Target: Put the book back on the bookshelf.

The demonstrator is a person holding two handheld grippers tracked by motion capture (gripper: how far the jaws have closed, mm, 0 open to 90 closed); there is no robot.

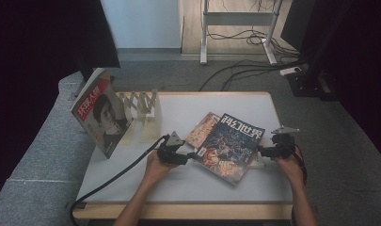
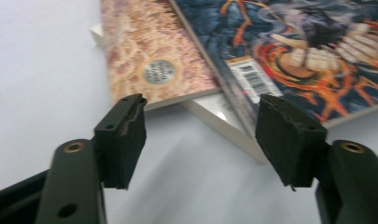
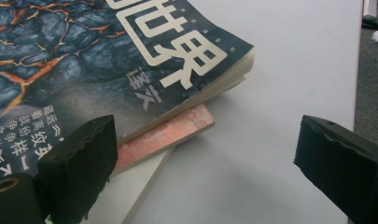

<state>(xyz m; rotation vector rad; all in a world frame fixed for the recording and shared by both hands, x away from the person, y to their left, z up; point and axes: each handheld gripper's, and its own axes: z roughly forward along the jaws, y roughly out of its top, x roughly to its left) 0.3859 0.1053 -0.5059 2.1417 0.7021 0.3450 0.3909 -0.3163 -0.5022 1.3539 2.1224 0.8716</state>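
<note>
A dark blue magazine (image 1: 230,146) with large pale characters lies tilted on top of a small stack at the table's middle. Under it lie an orange-patterned book (image 1: 203,128) and a white book (image 2: 224,121). My left gripper (image 1: 194,154) sits at the stack's left corner, its jaws apart over bare table (image 2: 200,135) with nothing between them. My right gripper (image 1: 262,151) stands at the stack's right edge, wide open (image 3: 205,154); its left jaw is beside the magazine's (image 3: 84,56) corner, above a pink-edged book (image 3: 172,133).
The white table (image 1: 178,183) has a wooden front edge. At its back left stands a wooden accordion rack (image 1: 141,106), with an upright magazine (image 1: 101,115) leaning at its left end. Cables lie on the floor behind.
</note>
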